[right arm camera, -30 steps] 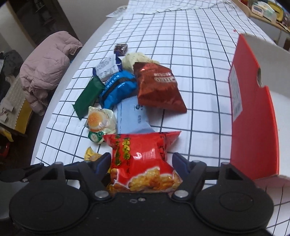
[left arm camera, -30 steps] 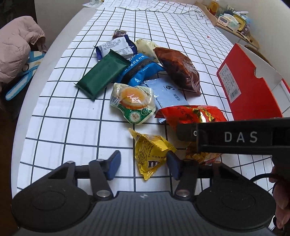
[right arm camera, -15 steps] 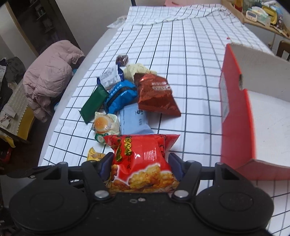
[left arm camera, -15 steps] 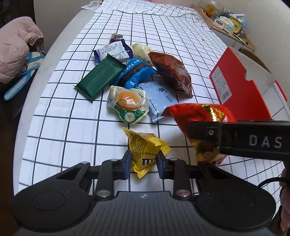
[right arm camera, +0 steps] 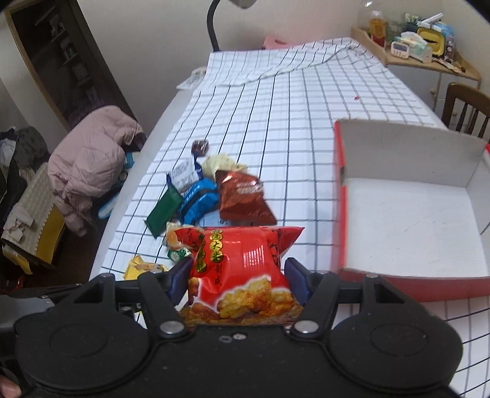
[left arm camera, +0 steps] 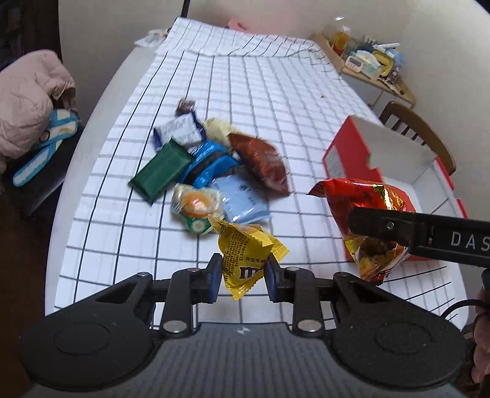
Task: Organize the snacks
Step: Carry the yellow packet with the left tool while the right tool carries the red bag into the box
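Observation:
My left gripper [left arm camera: 242, 277] is shut on a yellow M&M's packet [left arm camera: 245, 254] and holds it above the checked tablecloth. My right gripper [right arm camera: 237, 277] is shut on a red rice-cracker bag [right arm camera: 242, 269], also lifted; the bag also shows in the left wrist view [left arm camera: 367, 214], to the right. An open red box with a white inside [right arm camera: 407, 214] stands to the right. A pile of snacks lies ahead: a green packet [left arm camera: 160, 171], a blue packet [left arm camera: 211, 163], a brown bag [left arm camera: 260, 162], a light blue packet [left arm camera: 242, 202] and an egg-yolk pastry [left arm camera: 196, 205].
The table's left edge [left arm camera: 79, 159] curves close by, with a pink jacket [right arm camera: 92, 159] on a chair beyond it. A wooden chair [right arm camera: 465, 107] and a cluttered shelf [right arm camera: 422, 43] stand at the far right. A lamp post [right arm camera: 214, 21] rises at the table's far end.
My left gripper closed on the yellow packet and lifted it off the table. My right gripper rose with the red bag, and the red box came into fuller view.

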`<state>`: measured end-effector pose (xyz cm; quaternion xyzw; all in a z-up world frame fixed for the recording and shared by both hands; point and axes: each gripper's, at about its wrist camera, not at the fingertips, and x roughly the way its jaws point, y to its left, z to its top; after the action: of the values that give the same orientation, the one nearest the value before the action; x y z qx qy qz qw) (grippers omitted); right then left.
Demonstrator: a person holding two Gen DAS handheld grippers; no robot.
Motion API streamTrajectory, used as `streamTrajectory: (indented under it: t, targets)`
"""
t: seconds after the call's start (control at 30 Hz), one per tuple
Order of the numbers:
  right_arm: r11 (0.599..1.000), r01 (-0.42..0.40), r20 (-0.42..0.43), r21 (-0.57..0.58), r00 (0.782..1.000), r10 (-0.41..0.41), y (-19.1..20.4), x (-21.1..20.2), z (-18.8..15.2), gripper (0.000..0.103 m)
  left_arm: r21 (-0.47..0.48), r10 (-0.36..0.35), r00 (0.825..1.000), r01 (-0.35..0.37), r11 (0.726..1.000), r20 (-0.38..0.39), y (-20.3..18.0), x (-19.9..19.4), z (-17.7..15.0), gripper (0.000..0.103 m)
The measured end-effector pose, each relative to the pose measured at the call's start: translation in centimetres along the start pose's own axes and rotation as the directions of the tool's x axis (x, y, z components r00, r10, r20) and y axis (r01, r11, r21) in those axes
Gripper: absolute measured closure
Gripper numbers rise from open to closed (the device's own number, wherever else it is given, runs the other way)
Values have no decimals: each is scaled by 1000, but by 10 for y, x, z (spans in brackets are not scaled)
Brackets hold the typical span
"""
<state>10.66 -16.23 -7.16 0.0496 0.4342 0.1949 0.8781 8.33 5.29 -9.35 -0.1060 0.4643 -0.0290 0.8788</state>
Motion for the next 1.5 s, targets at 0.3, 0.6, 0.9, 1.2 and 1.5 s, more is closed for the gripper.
streamTrajectory:
  t: [0.3, 0.6, 0.9, 1.2, 1.5]
  targets:
    - [999, 20, 72, 28, 997, -22, -36, -37, 8, 39, 83, -44, 998, 41, 996, 37, -46, -22, 22, 75]
    - [993, 89, 107, 80, 989, -98, -91, -55, 13, 39, 165, -95, 995, 90, 982, 22, -109, -12, 44, 75]
    - [975, 183, 102, 126, 975, -196, -152, -57, 17, 39, 229, -111, 994, 112, 967, -17, -170, 21, 63, 75]
    - [958, 250, 59, 144, 964, -260, -203, -39, 25, 39, 287, -104, 993, 115, 951, -54, -220, 62, 78, 75]
    - [957, 274, -19, 100, 962, -273, -219, -3, 23, 39, 310, -52, 989, 93, 946, -139, -234, 112, 76, 75]
